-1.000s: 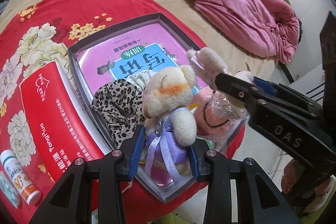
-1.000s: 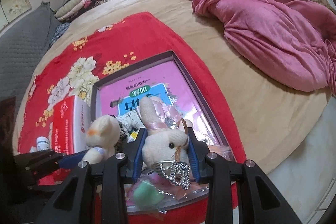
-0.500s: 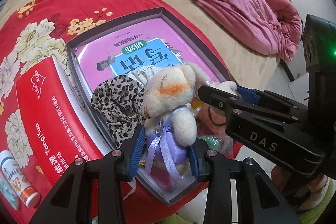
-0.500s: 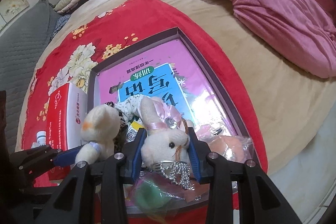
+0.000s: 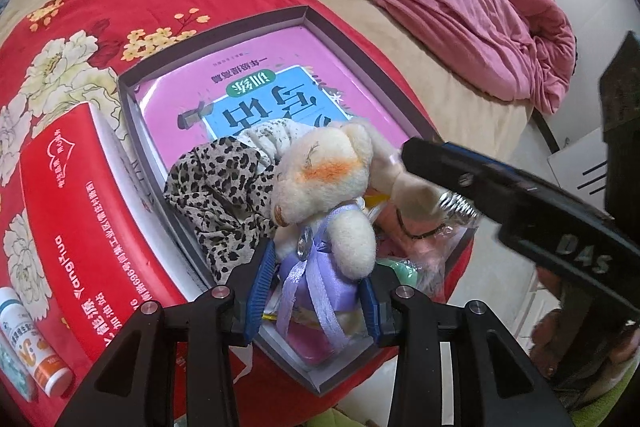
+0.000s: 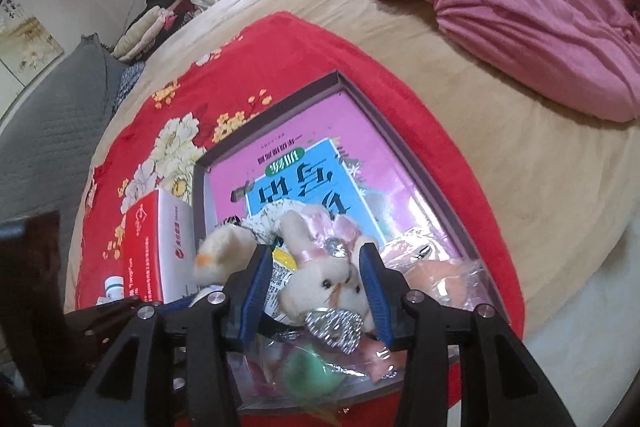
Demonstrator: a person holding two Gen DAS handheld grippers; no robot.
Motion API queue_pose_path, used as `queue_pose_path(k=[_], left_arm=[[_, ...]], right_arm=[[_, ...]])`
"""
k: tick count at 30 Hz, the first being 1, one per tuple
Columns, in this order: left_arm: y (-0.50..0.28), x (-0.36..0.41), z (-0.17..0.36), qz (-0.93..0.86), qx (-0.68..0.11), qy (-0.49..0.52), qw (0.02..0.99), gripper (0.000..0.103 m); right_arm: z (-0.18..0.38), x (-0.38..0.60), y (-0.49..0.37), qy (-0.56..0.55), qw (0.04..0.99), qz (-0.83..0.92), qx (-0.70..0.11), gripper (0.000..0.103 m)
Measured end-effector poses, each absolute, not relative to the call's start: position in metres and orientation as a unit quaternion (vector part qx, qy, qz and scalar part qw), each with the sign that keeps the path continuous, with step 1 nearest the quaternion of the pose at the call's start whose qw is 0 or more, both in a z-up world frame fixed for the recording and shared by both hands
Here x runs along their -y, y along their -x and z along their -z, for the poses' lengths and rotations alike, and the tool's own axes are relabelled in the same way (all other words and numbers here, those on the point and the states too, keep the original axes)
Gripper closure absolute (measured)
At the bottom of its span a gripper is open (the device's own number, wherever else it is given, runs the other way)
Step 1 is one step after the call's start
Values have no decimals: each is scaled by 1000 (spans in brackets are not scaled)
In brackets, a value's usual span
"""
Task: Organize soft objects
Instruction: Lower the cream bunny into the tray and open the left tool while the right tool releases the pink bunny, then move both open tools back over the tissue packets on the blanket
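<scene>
**Two plush toys, two sets of tongs, one crowded box**

We have the left tongs pinching the cream bear plush low on its body, both blue pads pressed into the lilac ribbon dress, the bear's head leaning away from us over the leopard-print cloth. Over on the other side, our right tongs are spread a little wider than the pink-bowed bunny plush: the bunny leans against the right-hand pad, and a clear gap shows by the left one, so whether there is real grip we cannot tell. A silver bow sits at the bunny's front, right at the base of the pads.

Both toys lie at the near end of the shallow grey box, with the pink workbook flat on its floor behind them. A clear plastic bag of soft items lies beneath and just beside the bunny. The box rests on the red floral blanket on the bed, with a red carton touching its left wall and a small medicine bottle beside that.
</scene>
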State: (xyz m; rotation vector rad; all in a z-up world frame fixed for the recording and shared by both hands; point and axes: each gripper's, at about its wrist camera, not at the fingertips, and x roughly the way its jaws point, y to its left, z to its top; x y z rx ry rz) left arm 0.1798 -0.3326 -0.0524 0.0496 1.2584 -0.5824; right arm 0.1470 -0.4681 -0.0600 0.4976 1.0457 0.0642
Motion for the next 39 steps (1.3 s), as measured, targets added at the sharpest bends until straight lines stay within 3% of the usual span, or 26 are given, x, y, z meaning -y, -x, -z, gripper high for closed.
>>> queue_pose_path(k=[5,18,39], left_arm=[[-181,339,54,268,-582,-31,767,57],[-177,339,48,283,-574,-28,767,28],[-162,310,0,264,-519,-30,812,24]], right_arm=[[47,472,-141,-237,844,-26,-480,59],[32,478,-132,-250,851,-25,-460,58],[-6,476,-113,-252,868,-5,-428,57]])
